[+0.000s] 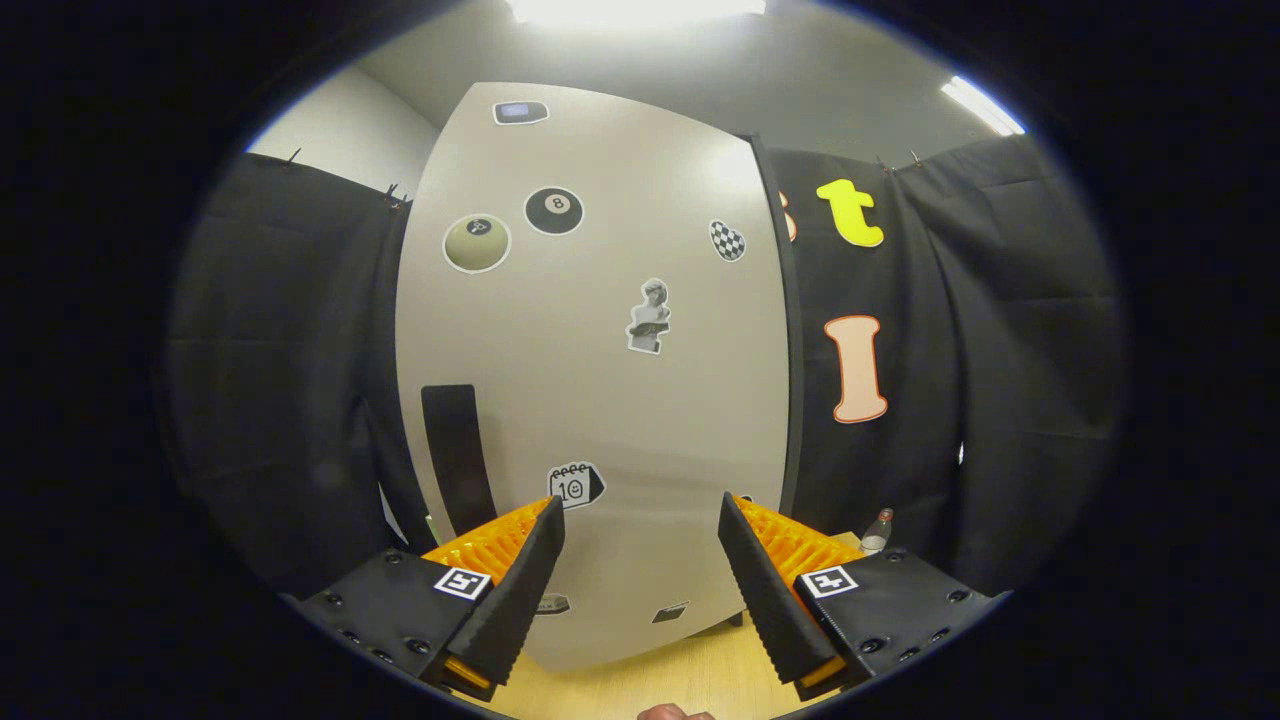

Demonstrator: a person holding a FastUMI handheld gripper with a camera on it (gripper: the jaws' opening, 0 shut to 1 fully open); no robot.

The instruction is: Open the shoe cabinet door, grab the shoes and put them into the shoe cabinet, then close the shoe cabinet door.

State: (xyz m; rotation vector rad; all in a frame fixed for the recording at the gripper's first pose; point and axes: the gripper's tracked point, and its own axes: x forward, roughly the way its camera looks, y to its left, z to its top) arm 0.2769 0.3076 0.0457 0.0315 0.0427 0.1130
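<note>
The gripper (640, 560) faces the closed shoe cabinet door (600, 380) squarely, fingers spread apart on nothing, the door's dark handle (458, 458) beyond the left finger

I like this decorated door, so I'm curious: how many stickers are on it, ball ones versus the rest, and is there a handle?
Ball stickers: 2
Other stickers: 6
Handle: 1
Total: 9
The gripper is open, empty, just in front of the cabinet door.
</note>
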